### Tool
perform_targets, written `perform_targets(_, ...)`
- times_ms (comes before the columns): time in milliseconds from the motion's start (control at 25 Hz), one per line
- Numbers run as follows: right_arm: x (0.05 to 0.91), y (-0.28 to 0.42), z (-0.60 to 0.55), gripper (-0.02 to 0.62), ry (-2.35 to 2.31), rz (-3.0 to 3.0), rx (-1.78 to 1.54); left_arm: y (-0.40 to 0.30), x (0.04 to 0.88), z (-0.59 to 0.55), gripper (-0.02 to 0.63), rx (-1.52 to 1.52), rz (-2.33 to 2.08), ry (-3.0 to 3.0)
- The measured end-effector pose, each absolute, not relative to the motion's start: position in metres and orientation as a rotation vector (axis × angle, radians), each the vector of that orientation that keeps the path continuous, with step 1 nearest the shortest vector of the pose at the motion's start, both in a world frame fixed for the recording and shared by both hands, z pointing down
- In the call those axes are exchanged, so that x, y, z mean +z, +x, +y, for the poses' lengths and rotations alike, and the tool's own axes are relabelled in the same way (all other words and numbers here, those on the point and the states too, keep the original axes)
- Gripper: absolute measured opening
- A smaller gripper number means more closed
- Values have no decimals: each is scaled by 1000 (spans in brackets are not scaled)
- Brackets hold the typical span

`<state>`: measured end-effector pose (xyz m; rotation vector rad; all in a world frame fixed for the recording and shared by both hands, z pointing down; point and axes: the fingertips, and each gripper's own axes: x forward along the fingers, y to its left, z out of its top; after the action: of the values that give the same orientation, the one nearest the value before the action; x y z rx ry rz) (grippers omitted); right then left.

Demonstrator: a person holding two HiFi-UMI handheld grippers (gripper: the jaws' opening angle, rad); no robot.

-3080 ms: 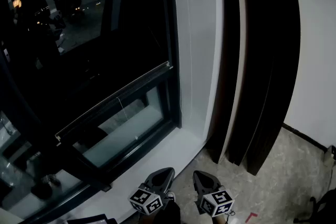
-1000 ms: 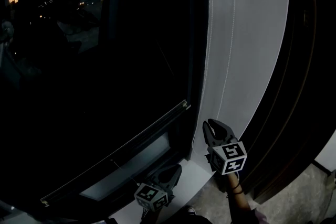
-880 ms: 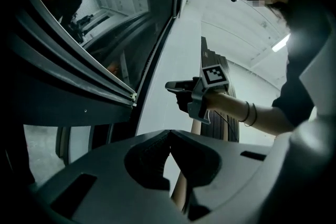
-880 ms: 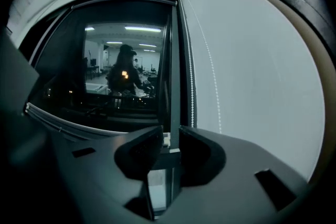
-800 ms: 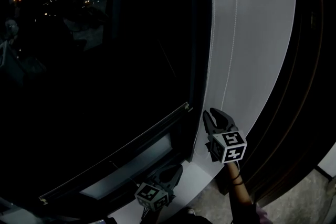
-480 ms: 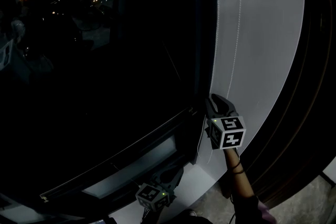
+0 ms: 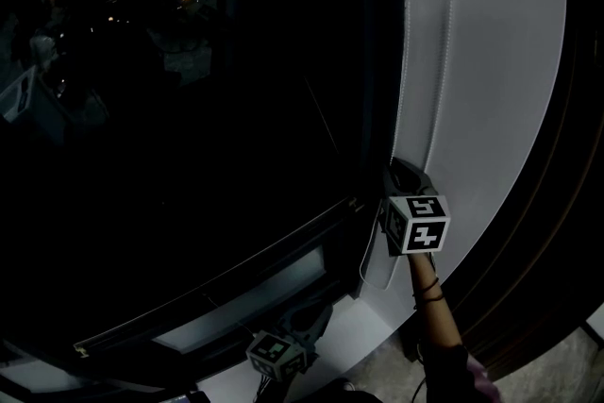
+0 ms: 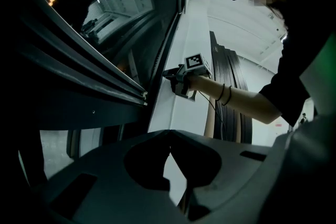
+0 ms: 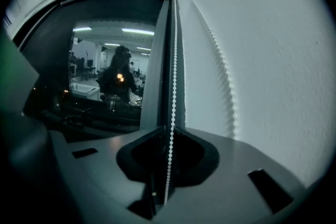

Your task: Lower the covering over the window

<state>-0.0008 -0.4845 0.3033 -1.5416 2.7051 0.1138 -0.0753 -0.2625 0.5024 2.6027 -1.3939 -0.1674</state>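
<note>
**Bead chain between the right jaws, not pinched**

The bead chain [image 9: 173,60] hangs straight down beside the window frame. It passes between the two tips of my right gripper [image 9: 172,131] and on into the hollow behind them. These jaws have just been closing, yet a thin dark gap shows on each side of the beads. I read them as released around the chain, not clenched on it.

To the right of the jaws a second, blurred beaded line [image 9: 223,71] slants up the white wall [image 9: 273,60]; whether it is a strand or a shadow I cannot tell. To the left of the jaws lies the dark window [image 9: 105,86], with a person's reflection in the glass. A darker band [image 9: 115,8] runs across the top of the pane, high above the jaws. I cannot tell whether that is the covering.

In the head view the right gripper is held up at the corner where the window frame meets the wall. My left gripper [image 8: 169,132] sits lower, near the sill [image 7: 354,344] and well apart from the chain. Its jaws are clenched tip to tip with nothing between them. Ahead of and above those jaws I see the forearm [image 8: 236,99] that carries the right gripper, with two bands at the wrist. Beyond it, tall dark panels [image 8: 233,60] stand by the wall.
</note>
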Motion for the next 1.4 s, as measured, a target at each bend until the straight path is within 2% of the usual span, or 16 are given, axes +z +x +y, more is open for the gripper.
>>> perform_targets(40,305,0,-485,26,-1551,2703,125,-76,502,-263,2,-167,-1398,2602)
perform_targets(80,307,2,-485,13,-1552,2700,133,-77,502,-264,2,-162,-1400,2600)
perform_targets(440,329,-3,-453,11,-1431,2726,182,-80,490,-273,2,-240,-1354,2584)
perform_targets(800,343,5,-419,11,-1453,2743,254,-60,415,-305,2,-233,-1257,2763)
perform_targets(1080,473,3,-395,11,-1531,2942,18,-35,383,-322,12,-275,-1143,2898)
perform_targets(1280,596,-14,-341,11,-1449,3156,-279,-11,378,-330,60,-251,-1109,2917)
perform_targets(1400,625,-19,-316,9,-1417,3156,-419,-1,380,-332,76,-227,-1078,2934)
